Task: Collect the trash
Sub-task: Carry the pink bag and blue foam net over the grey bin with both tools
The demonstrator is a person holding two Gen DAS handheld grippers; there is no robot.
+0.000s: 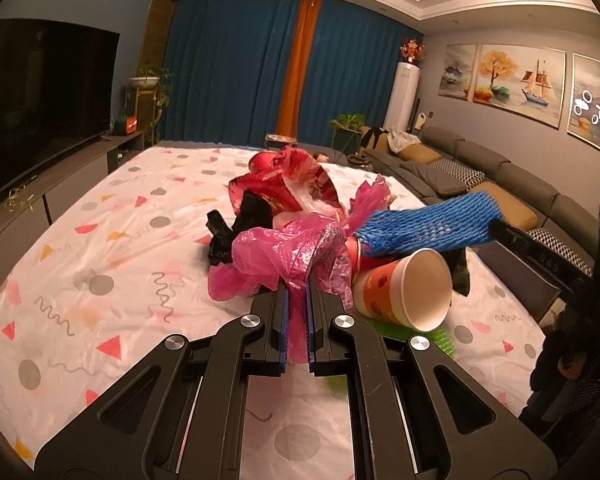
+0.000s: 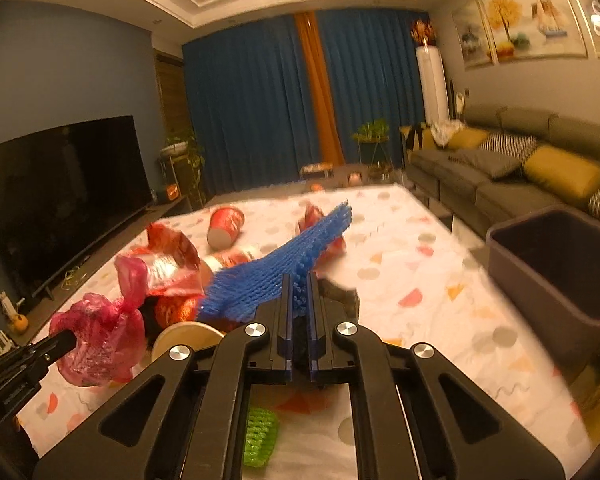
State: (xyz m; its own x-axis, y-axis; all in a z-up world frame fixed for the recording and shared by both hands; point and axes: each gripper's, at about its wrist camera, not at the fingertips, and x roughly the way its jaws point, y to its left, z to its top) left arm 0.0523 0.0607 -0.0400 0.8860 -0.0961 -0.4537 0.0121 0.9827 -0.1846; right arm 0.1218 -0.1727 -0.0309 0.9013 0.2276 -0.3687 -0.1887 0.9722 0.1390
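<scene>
On the white patterned tablecloth (image 1: 100, 216), a heap of rubbish sits in the middle of the table. At the near edge of that heap, the left gripper (image 1: 297, 280) is clamped on a crumpled pink plastic bag (image 1: 276, 256); the thin film is pinched between its blue pads and bunches out ahead of the fingertips. Just to the right of the bag lies a paper cup (image 1: 404, 292) on its side, its open mouth turned toward the left wrist camera. Behind it rest a black scrap (image 1: 244, 220) and a red foil wrapper (image 1: 284, 188).

Above the cup, the right gripper (image 2: 299, 280) is closed on a blue foam net sleeve (image 2: 276, 268). The mesh is squeezed between its narrow jaws, and the sleeve stretches out to the left and away over the heap, clear of the cloth. From the right wrist camera, the pink bag (image 2: 100, 340) hangs at the tip of the left gripper, low on the left side.

A second red cup (image 2: 225, 227) lies on its side farther back on the table. Close under the right gripper lies a green foam net (image 2: 262, 436), flat on the cloth. A dark grey bin (image 2: 556, 268) stands at the right edge of the table, its mouth open upward.
</scene>
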